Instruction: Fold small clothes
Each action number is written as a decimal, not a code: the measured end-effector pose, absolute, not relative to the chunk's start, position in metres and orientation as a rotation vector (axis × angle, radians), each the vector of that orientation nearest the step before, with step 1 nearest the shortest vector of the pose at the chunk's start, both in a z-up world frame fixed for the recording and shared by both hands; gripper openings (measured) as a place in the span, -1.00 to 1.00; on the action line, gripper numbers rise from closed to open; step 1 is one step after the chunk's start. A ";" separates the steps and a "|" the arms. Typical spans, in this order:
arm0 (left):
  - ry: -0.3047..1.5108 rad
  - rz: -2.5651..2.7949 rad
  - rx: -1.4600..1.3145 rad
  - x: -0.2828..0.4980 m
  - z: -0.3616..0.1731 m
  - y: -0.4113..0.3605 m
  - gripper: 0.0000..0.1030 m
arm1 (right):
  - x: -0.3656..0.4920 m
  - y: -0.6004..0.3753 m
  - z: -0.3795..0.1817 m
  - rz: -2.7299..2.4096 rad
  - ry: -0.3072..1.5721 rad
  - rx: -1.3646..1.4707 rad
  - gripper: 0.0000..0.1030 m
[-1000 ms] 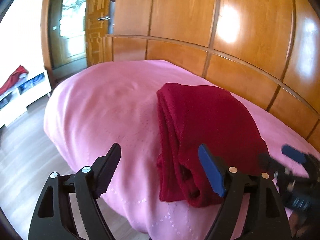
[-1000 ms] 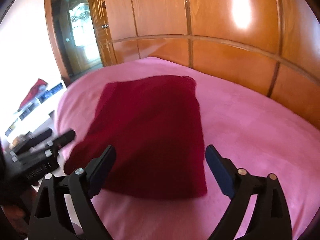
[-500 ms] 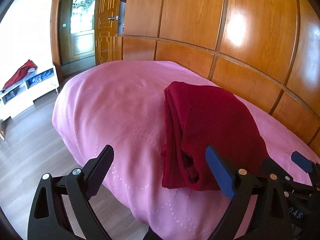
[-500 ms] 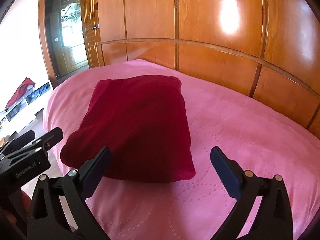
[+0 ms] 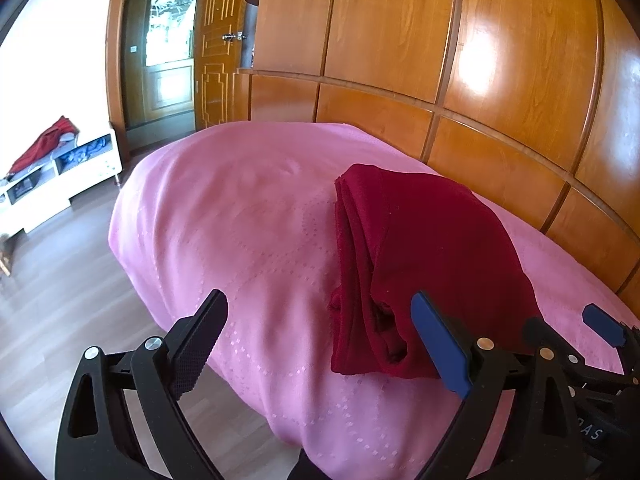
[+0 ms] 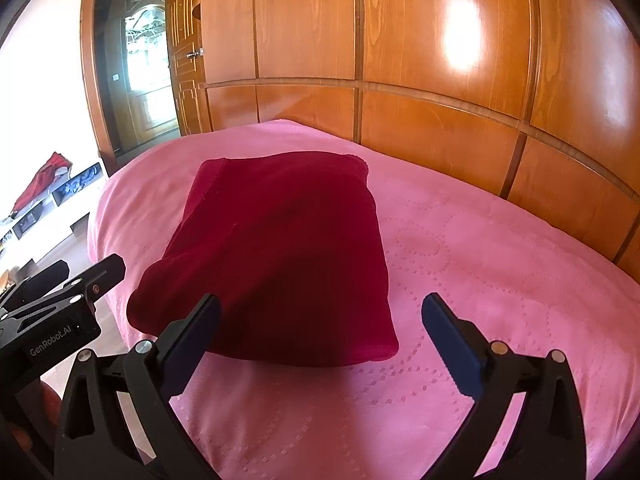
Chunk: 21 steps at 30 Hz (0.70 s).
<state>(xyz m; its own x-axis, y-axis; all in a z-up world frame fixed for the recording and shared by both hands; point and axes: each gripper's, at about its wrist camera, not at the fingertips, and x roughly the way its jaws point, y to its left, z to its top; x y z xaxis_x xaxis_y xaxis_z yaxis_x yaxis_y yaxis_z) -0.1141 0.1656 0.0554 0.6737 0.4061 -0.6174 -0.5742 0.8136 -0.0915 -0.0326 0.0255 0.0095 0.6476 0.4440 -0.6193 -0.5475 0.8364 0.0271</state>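
Note:
A dark red garment (image 5: 432,256) lies folded into a thick rectangle on the pink bed cover (image 5: 248,232). Its layered edges face the left wrist view. It also shows in the right wrist view (image 6: 280,256) as a smooth folded block. My left gripper (image 5: 320,332) is open and empty, held back from the garment's near left corner. My right gripper (image 6: 320,328) is open and empty, held back from the garment's near right corner. Each gripper shows at the edge of the other's view.
A wooden panelled wall (image 6: 440,80) runs behind the bed. A wooden door (image 5: 168,64) stands at the far left. A white low cabinet (image 5: 52,180) with a red cloth (image 5: 44,144) on it stands on the wood floor (image 5: 60,300) to the left of the bed.
Both grippers have pulled back and up from the folded garment, which now lies farther from the fingertips. The garment has not moved.

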 end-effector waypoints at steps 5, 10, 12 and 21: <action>0.613 0.567 -0.281 -0.116 0.056 0.166 0.79 | -0.035 0.025 0.012 0.566 0.642 -0.167 0.95; 0.606 0.574 -0.282 -0.119 0.058 0.166 0.83 | -0.036 0.026 0.011 0.567 0.639 -0.179 0.95; 0.604 0.575 -0.280 -0.119 0.058 0.165 0.83 | -0.035 0.026 0.011 0.567 0.641 -0.169 0.95; 0.598 0.575 -0.266 -0.120 0.059 0.165 0.83 | -0.033 0.025 0.012 0.558 0.638 -0.161 0.95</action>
